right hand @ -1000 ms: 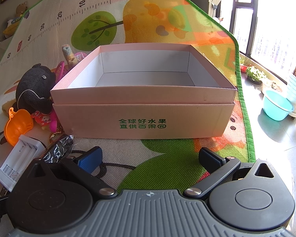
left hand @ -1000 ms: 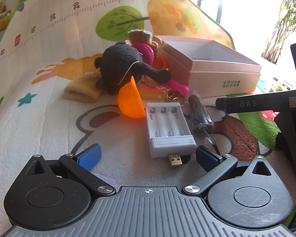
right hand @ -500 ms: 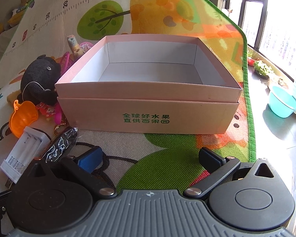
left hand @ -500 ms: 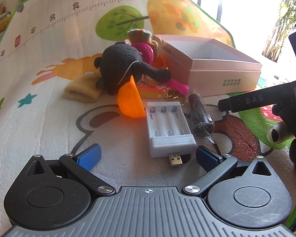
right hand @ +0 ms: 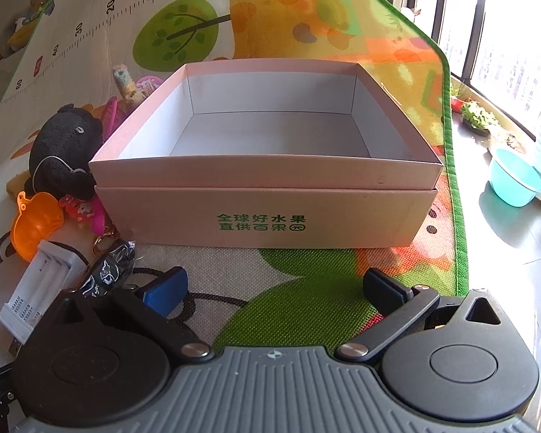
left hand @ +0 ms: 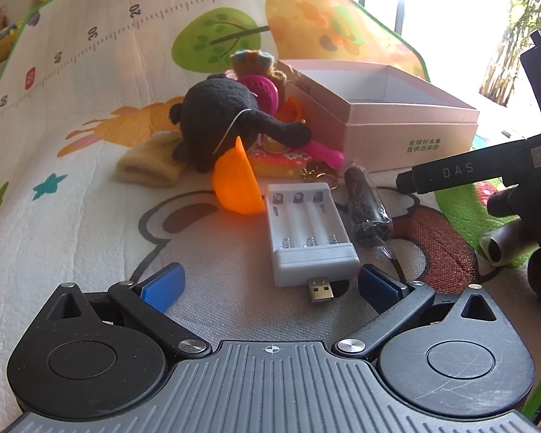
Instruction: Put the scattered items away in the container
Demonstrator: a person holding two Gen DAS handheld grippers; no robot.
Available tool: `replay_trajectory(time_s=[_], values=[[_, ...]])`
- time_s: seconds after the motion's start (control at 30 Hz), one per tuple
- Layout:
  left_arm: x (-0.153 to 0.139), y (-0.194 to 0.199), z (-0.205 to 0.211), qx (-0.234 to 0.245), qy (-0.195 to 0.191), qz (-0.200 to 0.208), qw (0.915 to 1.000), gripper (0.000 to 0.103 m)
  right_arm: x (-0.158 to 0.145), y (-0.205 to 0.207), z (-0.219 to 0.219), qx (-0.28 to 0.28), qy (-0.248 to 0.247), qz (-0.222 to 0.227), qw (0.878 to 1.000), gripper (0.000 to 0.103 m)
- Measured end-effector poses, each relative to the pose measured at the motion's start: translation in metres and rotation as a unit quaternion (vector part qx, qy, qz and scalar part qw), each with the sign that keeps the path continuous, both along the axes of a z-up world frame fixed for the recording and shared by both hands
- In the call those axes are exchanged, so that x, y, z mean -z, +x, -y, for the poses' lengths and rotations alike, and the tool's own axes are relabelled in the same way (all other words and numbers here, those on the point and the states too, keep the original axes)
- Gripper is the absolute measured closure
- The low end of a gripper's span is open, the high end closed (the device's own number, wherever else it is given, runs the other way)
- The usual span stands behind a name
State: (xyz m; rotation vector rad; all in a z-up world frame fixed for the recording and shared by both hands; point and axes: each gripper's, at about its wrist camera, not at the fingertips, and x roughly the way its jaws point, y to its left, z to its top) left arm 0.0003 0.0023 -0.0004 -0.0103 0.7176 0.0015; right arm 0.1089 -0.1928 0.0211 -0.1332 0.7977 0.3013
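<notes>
A pink cardboard box (right hand: pixel 263 213) with green lettering stands open on the play mat, nothing inside; in the left wrist view the box (left hand: pixel 407 122) is at the upper right. Left of it lie a white battery charger (left hand: pixel 308 232), an orange funnel (left hand: pixel 236 184), a black plush toy (left hand: pixel 227 122), a dark foil-wrapped packet (left hand: pixel 366 205), a pink spoon (left hand: pixel 324 153) and a yellow cloth (left hand: pixel 149 164). My left gripper (left hand: pixel 270 283) is open just before the charger's USB plug. My right gripper (right hand: pixel 276 287) is open over the mat in front of the box, holding nothing.
The mat's green edge (right hand: pixel 458 216) runs right of the box, with bare floor and a teal basin (right hand: pixel 515 180) beyond. The right gripper's black body (left hand: pixel 515 176) fills the right side of the left wrist view. More small toys (right hand: pixel 133 86) lie behind the plush.
The right gripper has risen and tipped down, so the box's inside shows more. In the left wrist view its black body has lifted and tilted. The left gripper has stayed put.
</notes>
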Motion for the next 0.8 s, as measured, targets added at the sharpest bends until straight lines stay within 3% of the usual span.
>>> replay_trajectory(time_s=[0.3, 0.43, 0.63, 0.8], values=[[-0.001, 0.004, 0.002, -0.005, 0.003, -0.008, 1.0, 0.0, -0.004, -0.035, 0.022, -0.075, 0.008, -0.01, 0.997, 0.0], [-0.001, 0.003, 0.004, -0.01, 0.005, -0.004, 0.9999, 0.0, 0.0, -0.059, 0.039, -0.068, 0.009, 0.014, 0.998, 0.0], [-0.005, 0.002, 0.007, -0.015, 0.013, -0.007, 0.9998, 0.0, 0.001, -0.062, 0.041, -0.053, 0.008, 0.027, 0.998, 0.0], [-0.015, 0.003, 0.013, 0.008, 0.038, 0.006, 0.9992, 0.0, 0.002, -0.062, 0.042, -0.054, 0.009, 0.029, 0.998, 0.0]])
